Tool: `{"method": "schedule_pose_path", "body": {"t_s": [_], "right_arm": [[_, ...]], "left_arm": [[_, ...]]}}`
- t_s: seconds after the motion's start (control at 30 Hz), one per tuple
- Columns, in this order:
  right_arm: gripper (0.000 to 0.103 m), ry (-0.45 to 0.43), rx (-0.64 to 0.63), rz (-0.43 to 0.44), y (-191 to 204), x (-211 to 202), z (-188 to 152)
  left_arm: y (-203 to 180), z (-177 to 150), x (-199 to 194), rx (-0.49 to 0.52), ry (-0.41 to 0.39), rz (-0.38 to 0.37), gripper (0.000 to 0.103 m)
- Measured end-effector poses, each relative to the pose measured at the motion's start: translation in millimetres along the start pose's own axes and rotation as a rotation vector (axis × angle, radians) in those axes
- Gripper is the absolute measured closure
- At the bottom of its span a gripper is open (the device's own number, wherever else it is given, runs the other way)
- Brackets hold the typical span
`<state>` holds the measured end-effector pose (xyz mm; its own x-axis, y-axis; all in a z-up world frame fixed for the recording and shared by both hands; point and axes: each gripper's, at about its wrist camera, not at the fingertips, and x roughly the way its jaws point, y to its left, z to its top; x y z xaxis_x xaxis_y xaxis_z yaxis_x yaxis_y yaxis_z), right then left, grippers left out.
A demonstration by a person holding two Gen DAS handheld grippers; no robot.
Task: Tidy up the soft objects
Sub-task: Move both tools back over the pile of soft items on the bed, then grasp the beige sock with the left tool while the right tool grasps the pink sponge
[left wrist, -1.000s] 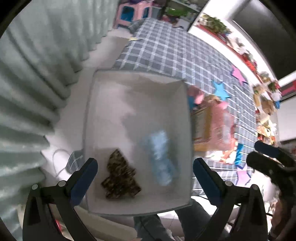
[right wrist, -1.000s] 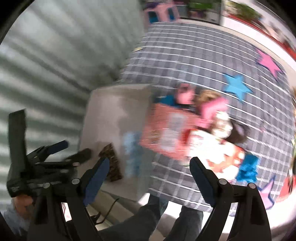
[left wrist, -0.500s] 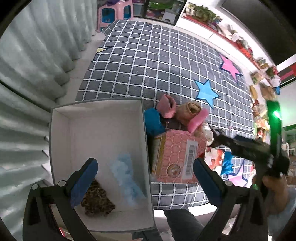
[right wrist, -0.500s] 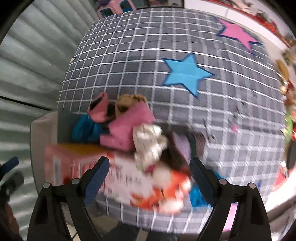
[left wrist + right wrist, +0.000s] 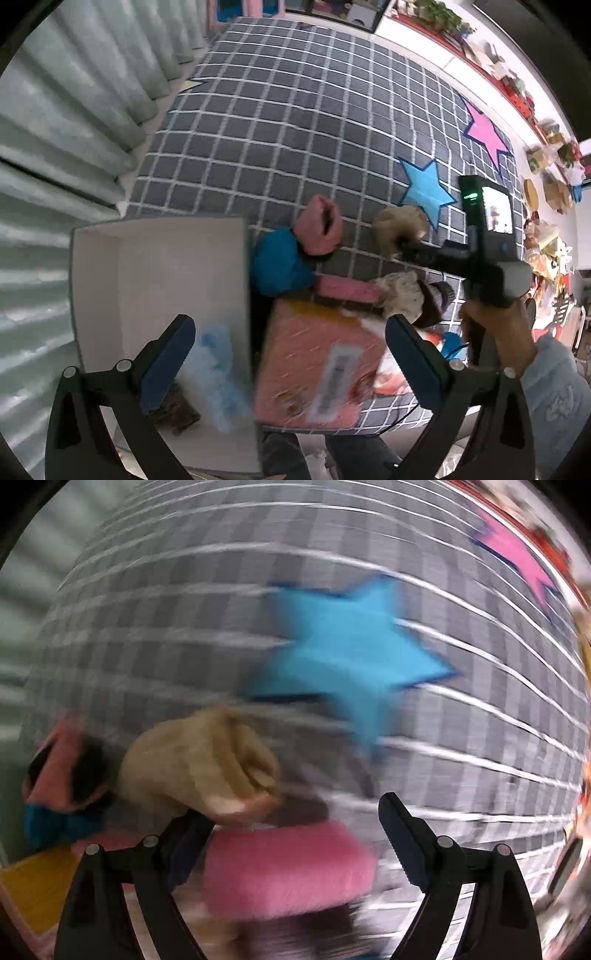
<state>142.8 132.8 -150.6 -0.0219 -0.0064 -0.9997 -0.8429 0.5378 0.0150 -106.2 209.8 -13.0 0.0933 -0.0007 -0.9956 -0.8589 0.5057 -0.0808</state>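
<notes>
One white open box (image 5: 159, 266) under the left claw, holding two soft items: one pale blue fluffy piece (image 5: 218, 373), one brown patterned piece (image 5: 177, 410). One pink cardboard carton (image 5: 317, 365). Two star patches: one blue (image 5: 424, 188), one pink (image 5: 484, 133). One tan rolled sock (image 5: 199, 764) ahead of the right claw.

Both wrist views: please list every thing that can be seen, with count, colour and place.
white box: 1, white, left of the blanket
pale blue soft item: 1, light blue, inside the box
brown patterned item: 1, brown, inside the box
checked blanket: 1, grey with white lines
star patches: 2, blue and pink, on the blanket
soft items in a pile: teal, pink open-mouthed, tan, pink roll, speckled white
pink carton: 1, beside the box
curtain: grey-green, far left
left gripper: jaws open
right gripper: jaws open, over the pink roll
hand: 1, holding the right gripper
</notes>
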Motion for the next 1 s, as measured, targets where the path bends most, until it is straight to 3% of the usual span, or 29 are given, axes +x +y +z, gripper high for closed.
{"method": "schedule_pose_path", "body": {"t_s": [0.17,0.23,0.37,0.57,0.77,0.9,0.93,0.97,1.0], "right_arm": [[0.014,-0.004,0.166,-0.111,-96.7,-4.4,-3.0],[0.014,-0.009,0.27,-0.104,-138.2,-9.6,-12.6],[0.013,-0.036,0.389,-0.051,-183.7,-21.2,-33.9],[0.013,-0.01,0.378,0.054,-197.2,-26.4,-70.7],[0.013,0.019,0.398,0.128,-209.6,-26.8,-135.3],[0.013,0.015,0.37,0.153,-212.8,-28.6,-162.6],[0.013,0.015,0.362,0.163,-209.0,-26.5,-155.8],[0.013,0.013,0.356,0.173,-209.6,-27.5,-161.8],[0.013,0.012,0.348,0.187,-202.9,-27.8,-160.6]], "left_arm": [[-36.3,20.9,11.6,0.054,0.025,-0.004,0.0],[-50.8,28.6,14.7,0.072,0.029,-0.009,0.0],[-81.3,41.6,26.0,0.105,0.047,-0.018,0.0],[-154.3,64.4,74.9,0.151,0.085,-0.014,0.0],[-222.6,96.5,135.3,0.141,0.145,-0.074,0.0],[-243.7,107.5,179.4,0.146,0.202,-0.011,0.0],[-245.0,109.0,189.3,0.138,0.226,-0.002,0.001],[-244.8,110.1,195.2,0.126,0.241,0.01,0.004],[-243.2,111.4,199.9,0.116,0.248,0.031,0.02]]}}
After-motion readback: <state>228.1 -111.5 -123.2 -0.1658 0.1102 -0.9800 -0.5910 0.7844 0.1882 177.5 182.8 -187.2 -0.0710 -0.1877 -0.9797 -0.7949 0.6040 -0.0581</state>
